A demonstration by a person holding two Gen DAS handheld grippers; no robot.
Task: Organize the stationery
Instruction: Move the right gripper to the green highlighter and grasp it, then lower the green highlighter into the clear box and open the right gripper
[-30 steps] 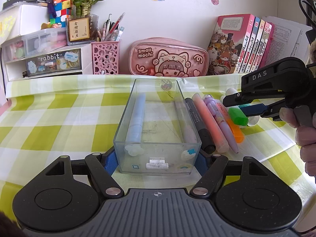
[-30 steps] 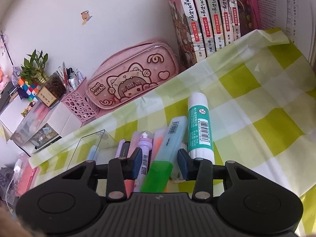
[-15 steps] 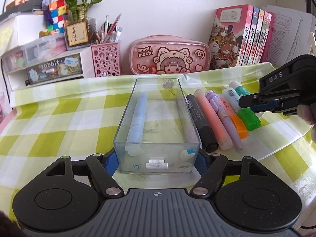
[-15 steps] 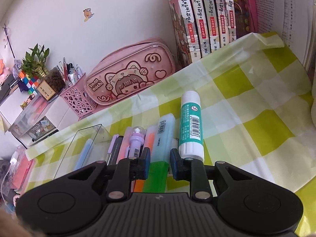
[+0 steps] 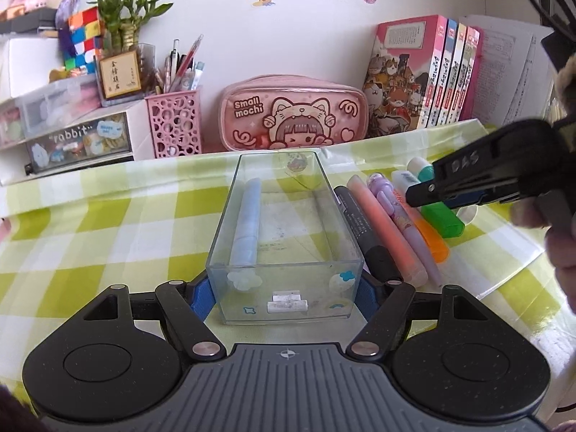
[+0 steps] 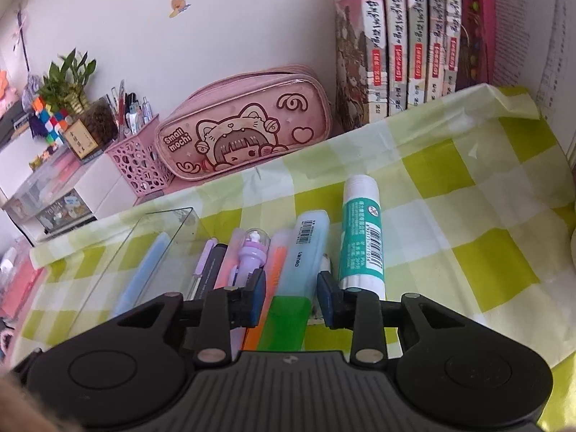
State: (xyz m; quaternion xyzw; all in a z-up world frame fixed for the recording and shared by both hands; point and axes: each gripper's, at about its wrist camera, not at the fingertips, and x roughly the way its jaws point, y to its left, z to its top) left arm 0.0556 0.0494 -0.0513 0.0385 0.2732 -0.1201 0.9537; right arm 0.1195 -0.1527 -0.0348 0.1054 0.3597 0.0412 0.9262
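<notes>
My left gripper (image 5: 284,295) is shut on the near end of a clear plastic box (image 5: 273,264), which stands on the checked tablecloth. One light blue pen (image 5: 248,223) lies inside it. To the right of the box lie a black marker (image 5: 367,230), a pink highlighter (image 5: 385,230), a purple pen (image 6: 252,255), an orange highlighter (image 5: 430,237), a green-capped highlighter (image 6: 288,320) and a glue stick (image 6: 360,244). My right gripper (image 6: 291,295) sits low over the green-capped highlighter. Its jaws are opening, with the highlighter between them and a gap on each side.
A pink pencil case (image 5: 293,115), a pink pen holder (image 5: 174,126), a drawer unit (image 5: 72,136) and a row of books (image 5: 424,75) line the back wall. A clear plastic sheet (image 5: 504,252) lies under the loose pens. A hand (image 5: 561,252) is at the right edge.
The right gripper's jaws narrowed around the green-capped highlighter, then widened again; the highlighter stayed on the table. The left gripper kept its hold on the box.
</notes>
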